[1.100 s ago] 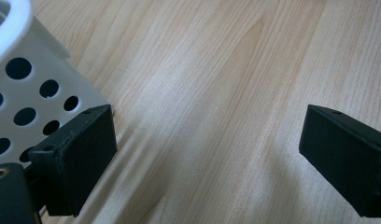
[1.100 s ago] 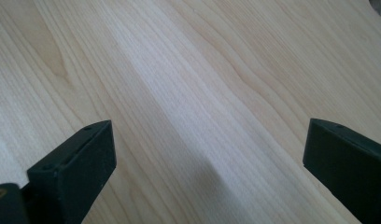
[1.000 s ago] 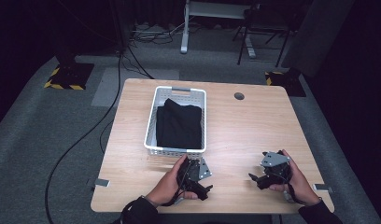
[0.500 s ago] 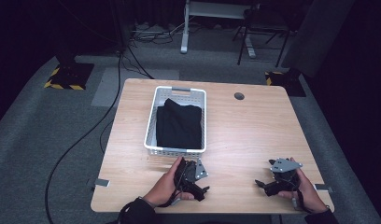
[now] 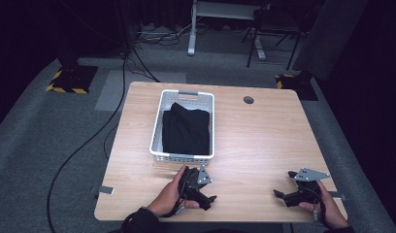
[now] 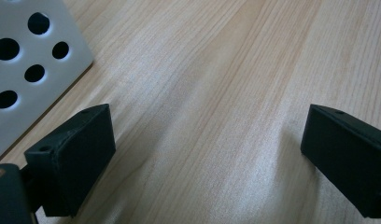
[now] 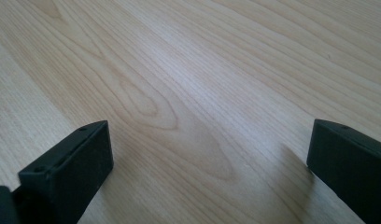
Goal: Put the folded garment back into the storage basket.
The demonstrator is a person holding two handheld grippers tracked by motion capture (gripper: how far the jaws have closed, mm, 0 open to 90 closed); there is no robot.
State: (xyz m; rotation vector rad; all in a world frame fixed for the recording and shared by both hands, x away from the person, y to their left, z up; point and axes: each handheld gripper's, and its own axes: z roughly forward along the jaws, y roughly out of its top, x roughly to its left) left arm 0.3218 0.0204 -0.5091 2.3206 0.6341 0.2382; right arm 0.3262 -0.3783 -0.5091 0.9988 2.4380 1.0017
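Note:
A white perforated basket (image 5: pixel 183 156) stands on the wooden table (image 5: pixel 264 141), left of its middle, with a folded black cloth (image 5: pixel 186 130) lying inside. My left gripper (image 5: pixel 209 199) rests low on the wood just in front of the basket, held by a hand. Its jaws stand wide apart over bare wood in the left gripper view (image 6: pixel 205 126), where the basket wall (image 6: pixel 25 60) shows at the top left. My right gripper (image 5: pixel 279 194) sits near the table's front right corner, open over bare wood (image 7: pixel 207 135).
A round cable hole (image 5: pixel 248 100) lies near the table's far edge. Cables (image 5: pixel 89 141) trail over the grey carpet at the left. A desk frame (image 5: pixel 225 14) and yellow-striped bases (image 5: pixel 70 80) stand beyond the table.
My right gripper has slid to the right and back toward the front edge of the table. The left gripper has barely moved.

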